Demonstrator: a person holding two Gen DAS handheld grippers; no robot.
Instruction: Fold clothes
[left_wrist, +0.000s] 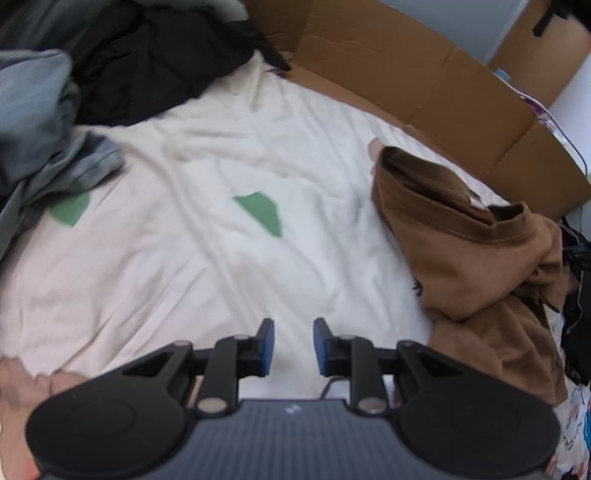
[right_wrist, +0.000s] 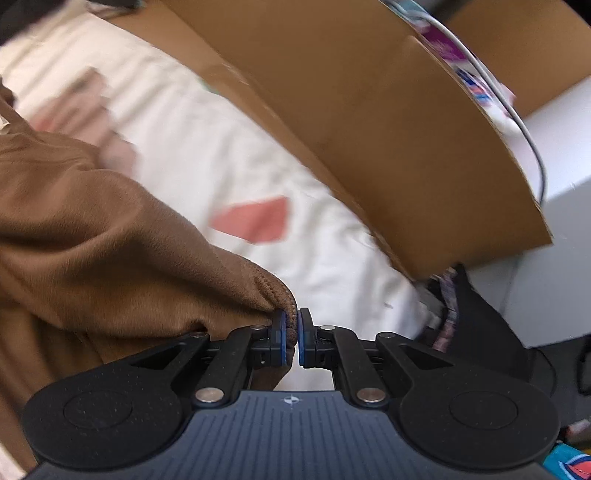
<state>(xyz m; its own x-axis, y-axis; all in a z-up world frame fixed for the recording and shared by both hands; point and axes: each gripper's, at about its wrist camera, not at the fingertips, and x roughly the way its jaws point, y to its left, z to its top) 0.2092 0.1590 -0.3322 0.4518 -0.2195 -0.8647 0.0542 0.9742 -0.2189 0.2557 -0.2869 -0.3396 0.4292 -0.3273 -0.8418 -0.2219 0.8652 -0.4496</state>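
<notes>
White, rumpled bed sheet (left_wrist: 207, 266) spreads under both my tools, and on its right side lies the soft brown fleece garment (left_wrist: 476, 266), bunched in a heap. My right gripper (right_wrist: 291, 334) is clamped on a stitched hem of it, pads pinching the edge. My left gripper (left_wrist: 293, 347) hangs over bare sheet, jaws parted a little, nothing between them. I judge the fleece light, limp and thick: it should drape rather than slip, so a second hold belongs on a hem. A green patch (left_wrist: 260, 214) marks the sheet. Far off stands a tall brown cardboard panel (left_wrist: 424, 85); dark and grey-blue clothes (left_wrist: 40, 122) pile far left.
</notes>
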